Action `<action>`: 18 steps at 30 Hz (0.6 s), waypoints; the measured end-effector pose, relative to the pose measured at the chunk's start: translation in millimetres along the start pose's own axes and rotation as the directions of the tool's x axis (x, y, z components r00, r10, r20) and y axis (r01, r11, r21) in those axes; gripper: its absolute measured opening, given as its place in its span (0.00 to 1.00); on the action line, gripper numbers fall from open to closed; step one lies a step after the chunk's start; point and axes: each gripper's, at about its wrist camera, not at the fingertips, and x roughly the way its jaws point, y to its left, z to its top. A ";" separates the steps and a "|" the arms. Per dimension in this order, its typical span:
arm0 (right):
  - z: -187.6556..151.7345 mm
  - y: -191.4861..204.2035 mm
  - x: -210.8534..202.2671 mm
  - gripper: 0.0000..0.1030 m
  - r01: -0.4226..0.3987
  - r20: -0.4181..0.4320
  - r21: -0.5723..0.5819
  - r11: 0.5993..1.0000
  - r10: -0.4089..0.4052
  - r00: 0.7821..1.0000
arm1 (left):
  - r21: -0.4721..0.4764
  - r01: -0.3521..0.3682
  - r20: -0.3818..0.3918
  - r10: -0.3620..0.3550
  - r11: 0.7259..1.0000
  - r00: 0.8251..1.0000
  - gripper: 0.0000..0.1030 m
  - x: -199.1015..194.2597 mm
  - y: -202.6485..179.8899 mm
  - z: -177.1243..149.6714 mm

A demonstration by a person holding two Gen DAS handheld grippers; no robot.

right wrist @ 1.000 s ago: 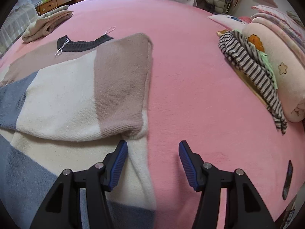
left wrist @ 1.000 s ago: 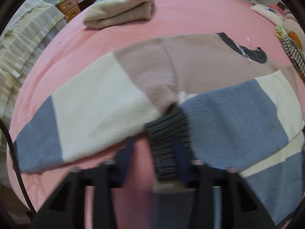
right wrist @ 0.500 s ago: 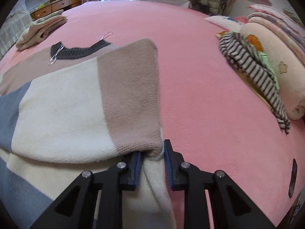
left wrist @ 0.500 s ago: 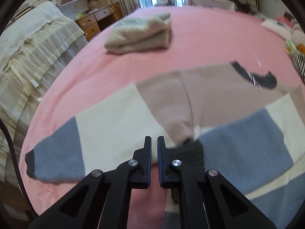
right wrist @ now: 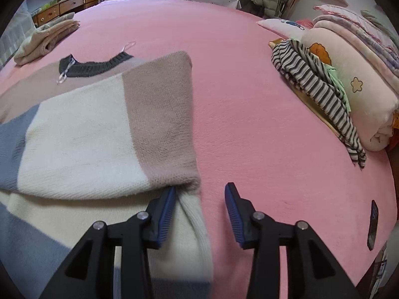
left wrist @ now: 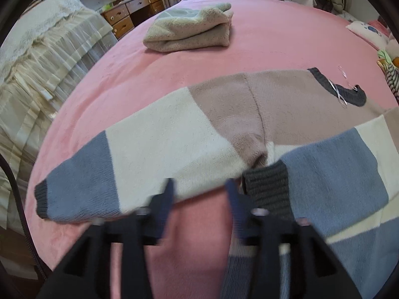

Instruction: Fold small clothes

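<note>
No words, labels, brand names or numbers can be read in either view. The only marks are pictures: a small yellow star outline (right wrist: 356,84) and an orange cloud-like shape (right wrist: 320,52) printed on the rolled pink blanket (right wrist: 359,104) at the bed's edge, and a blue drawing on the pale pillow (right wrist: 286,26) behind it, too small to make out. A clear tag (right wrist: 65,72) hangs at the sweater (right wrist: 82,134) collar, but nothing on it is legible.
</note>
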 end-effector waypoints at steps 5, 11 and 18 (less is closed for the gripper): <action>1.0 1.7 -30.7 0.40 -0.004 0.026 0.006 1.000 0.004 1.000 | 0.047 -0.026 0.060 0.023 0.999 0.998 0.83 -30.4 -3.7 -8.2; 6.0 33.6 -79.0 0.40 -0.053 0.098 -0.048 0.997 0.057 0.993 | 0.028 0.013 0.051 -0.014 1.000 0.999 0.84 -57.8 8.3 -19.2; 8.6 81.3 -122.0 0.40 -0.113 0.161 -0.155 0.981 0.138 0.977 | -0.034 0.091 0.053 -0.089 0.995 0.995 0.88 -81.3 33.6 -36.8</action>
